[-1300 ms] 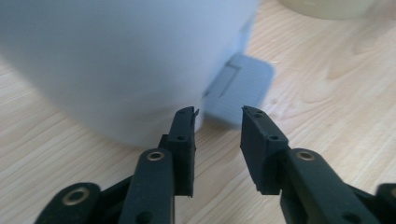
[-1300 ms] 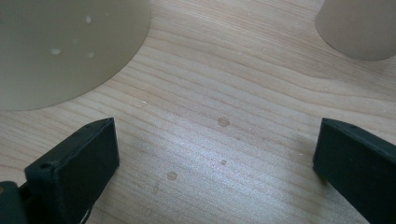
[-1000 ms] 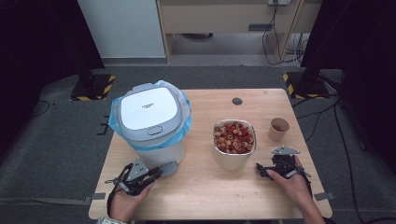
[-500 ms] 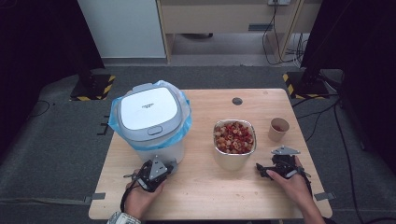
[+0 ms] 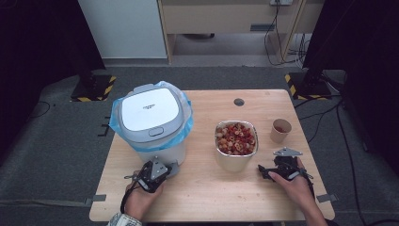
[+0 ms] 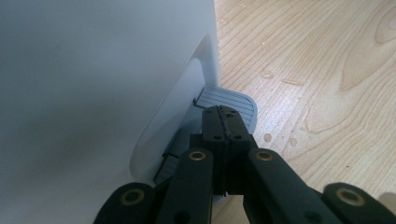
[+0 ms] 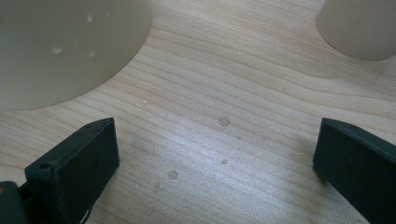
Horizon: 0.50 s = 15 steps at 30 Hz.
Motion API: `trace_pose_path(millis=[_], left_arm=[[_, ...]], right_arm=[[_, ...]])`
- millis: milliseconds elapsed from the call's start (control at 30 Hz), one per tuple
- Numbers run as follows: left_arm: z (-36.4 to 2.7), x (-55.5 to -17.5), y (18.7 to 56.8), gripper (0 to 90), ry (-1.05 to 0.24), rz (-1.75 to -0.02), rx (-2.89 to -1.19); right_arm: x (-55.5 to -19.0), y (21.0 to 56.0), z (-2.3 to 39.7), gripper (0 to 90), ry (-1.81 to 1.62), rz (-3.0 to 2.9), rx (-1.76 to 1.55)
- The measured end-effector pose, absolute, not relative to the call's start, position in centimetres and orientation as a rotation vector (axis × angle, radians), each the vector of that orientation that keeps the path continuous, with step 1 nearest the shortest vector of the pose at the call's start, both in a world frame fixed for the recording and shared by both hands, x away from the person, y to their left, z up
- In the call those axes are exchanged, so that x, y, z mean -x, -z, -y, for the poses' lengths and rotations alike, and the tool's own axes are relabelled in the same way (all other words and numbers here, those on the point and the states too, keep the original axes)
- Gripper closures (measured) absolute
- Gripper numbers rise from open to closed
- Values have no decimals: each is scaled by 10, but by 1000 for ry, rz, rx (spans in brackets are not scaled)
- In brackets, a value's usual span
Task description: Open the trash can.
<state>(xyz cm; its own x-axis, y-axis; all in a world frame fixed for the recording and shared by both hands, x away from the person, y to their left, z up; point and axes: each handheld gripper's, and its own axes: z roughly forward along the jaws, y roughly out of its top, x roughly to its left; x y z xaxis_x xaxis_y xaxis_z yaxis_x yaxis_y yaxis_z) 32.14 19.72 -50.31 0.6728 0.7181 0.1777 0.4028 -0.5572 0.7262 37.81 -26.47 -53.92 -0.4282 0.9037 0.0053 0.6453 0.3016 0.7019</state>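
Grey pedal (image 6: 229, 100) at the white bin's (image 5: 153, 123) foot (tabletop's left side) sits under your left gripper (image 6: 226, 112), jaws pressed together, empty; your right gripper (image 7: 212, 149) gapes wide, holding nothing.

Left gripper (image 5: 173, 169) low in the left hand (image 5: 141, 197), jaws pressed fully together, tips angled forward and right. Right gripper (image 5: 261, 172) resting level in the right hand (image 5: 294, 181), jaws spread wide, pointing left across the surface (image 5: 207, 202).
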Motion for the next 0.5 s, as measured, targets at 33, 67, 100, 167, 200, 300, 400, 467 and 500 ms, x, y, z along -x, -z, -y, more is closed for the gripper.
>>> trace_pose_path(millis=[33,67,100,167,200,300,400,467,500], left_arm=[[-197,-321,503,896,-612,-859,-2218],[-197,-321,503,896,-616,-858,-2221],[-197,-321,503,896,-617,-861,-2218],[-196,-320,503,896,-625,-862,-2217],[-196,-320,503,895,-629,-860,-2218],[-196,-320,503,874,-634,-853,-2206],[-194,-320,502,863,-638,-836,-2193],[-193,-320,504,864,-634,-830,-2208],[-193,-320,504,867,-629,-829,-2205]], right_arm=[[-378,539,265,6,-899,-2183,-1385],[-378,539,265,6,-899,-2183,-1385],[-378,539,265,6,-899,-2183,-1385],[-378,539,265,6,-899,-2183,-1385],[-378,539,265,6,-899,-2184,-1384],[-378,539,265,6,-899,-2184,-1384],[-378,539,265,6,-900,-2184,-1384],[-378,539,265,6,-899,-2184,-1385],[-378,539,265,6,-899,-2184,-1385]])
